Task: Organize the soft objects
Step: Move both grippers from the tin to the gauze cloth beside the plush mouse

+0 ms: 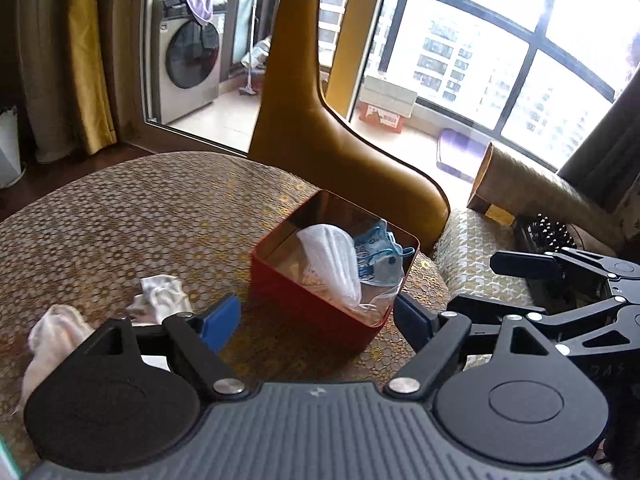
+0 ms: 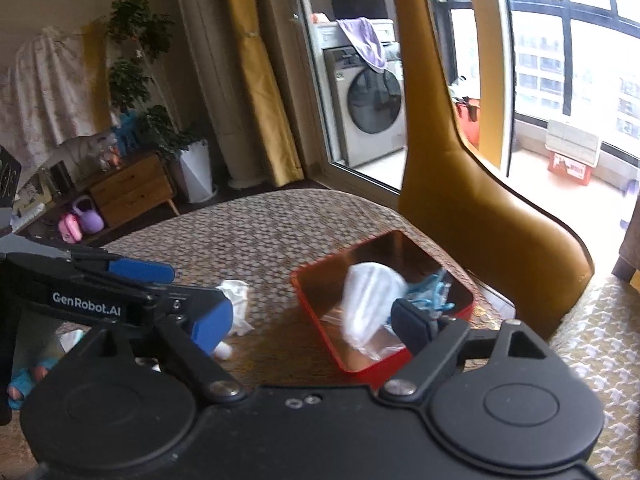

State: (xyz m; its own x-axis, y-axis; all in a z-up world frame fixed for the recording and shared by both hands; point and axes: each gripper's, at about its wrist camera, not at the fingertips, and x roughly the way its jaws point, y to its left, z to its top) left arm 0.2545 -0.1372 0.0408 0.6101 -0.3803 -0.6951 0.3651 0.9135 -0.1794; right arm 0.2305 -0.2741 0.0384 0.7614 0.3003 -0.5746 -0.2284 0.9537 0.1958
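A red square tin (image 1: 304, 304) (image 2: 320, 316) stands on the patterned table and holds a white mesh cloth (image 1: 332, 256) (image 2: 368, 292) and a blue-patterned cloth (image 1: 378, 256) (image 2: 432, 294). A white sock (image 1: 162, 298) (image 2: 238, 304) lies left of the tin. A pale pink-white cloth (image 1: 52, 340) lies at the far left. My left gripper (image 1: 316, 320) is open and empty, just in front of the tin. My right gripper (image 2: 312, 326) is open and empty over the tin's near edge; it also shows in the left wrist view (image 1: 560, 280).
A mustard chair back (image 1: 312, 120) (image 2: 472, 200) stands right behind the tin. The table (image 1: 120, 220) has a rounded far edge. A patterned seat cushion (image 1: 476, 252) lies to the right. Blue and pink items (image 2: 24, 380) lie at the table's left.
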